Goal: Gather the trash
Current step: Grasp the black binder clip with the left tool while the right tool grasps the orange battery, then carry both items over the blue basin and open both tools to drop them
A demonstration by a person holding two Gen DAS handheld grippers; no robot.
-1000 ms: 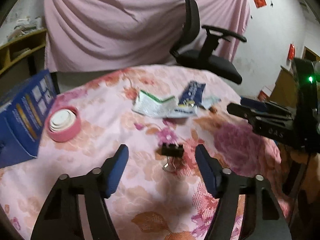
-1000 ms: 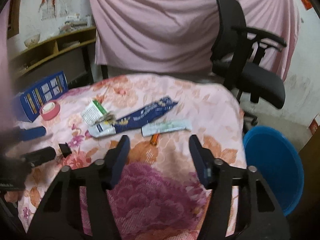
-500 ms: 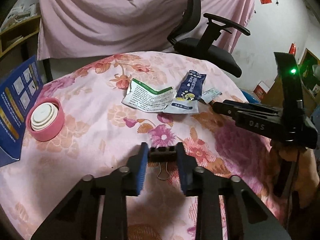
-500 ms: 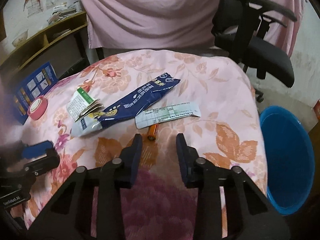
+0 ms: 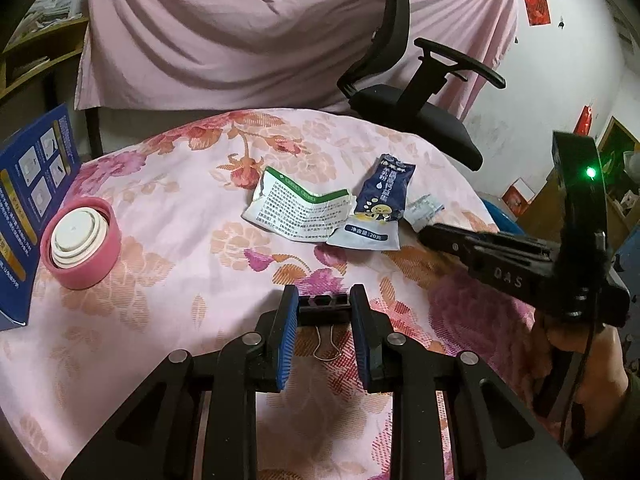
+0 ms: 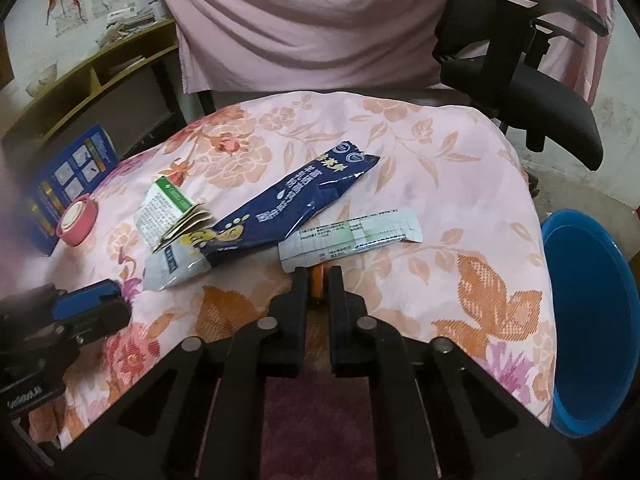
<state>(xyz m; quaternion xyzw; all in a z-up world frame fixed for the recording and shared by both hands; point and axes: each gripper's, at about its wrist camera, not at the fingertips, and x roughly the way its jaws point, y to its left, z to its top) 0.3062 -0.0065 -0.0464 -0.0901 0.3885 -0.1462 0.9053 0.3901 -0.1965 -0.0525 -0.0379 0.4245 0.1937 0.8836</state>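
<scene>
Grippers are both tilting down toward the floral tablecloth [image 5: 168,216]. The left gripper [image 5: 324,312] is clamping a black binder clip [image 5: 323,305]; the right gripper [image 6: 318,280], jaws just closing, is pinching a small orange object [image 6: 318,278] beside the paper strip [image 6: 352,236].

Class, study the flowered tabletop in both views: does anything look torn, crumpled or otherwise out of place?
Yes. The green-and-white packet is torn open and creased, the dark blue pouch lies crumpled and overlaps it, and a flat white sachet lies loose beside them. All look like empty wrappers left on the tablecloth.
</scene>
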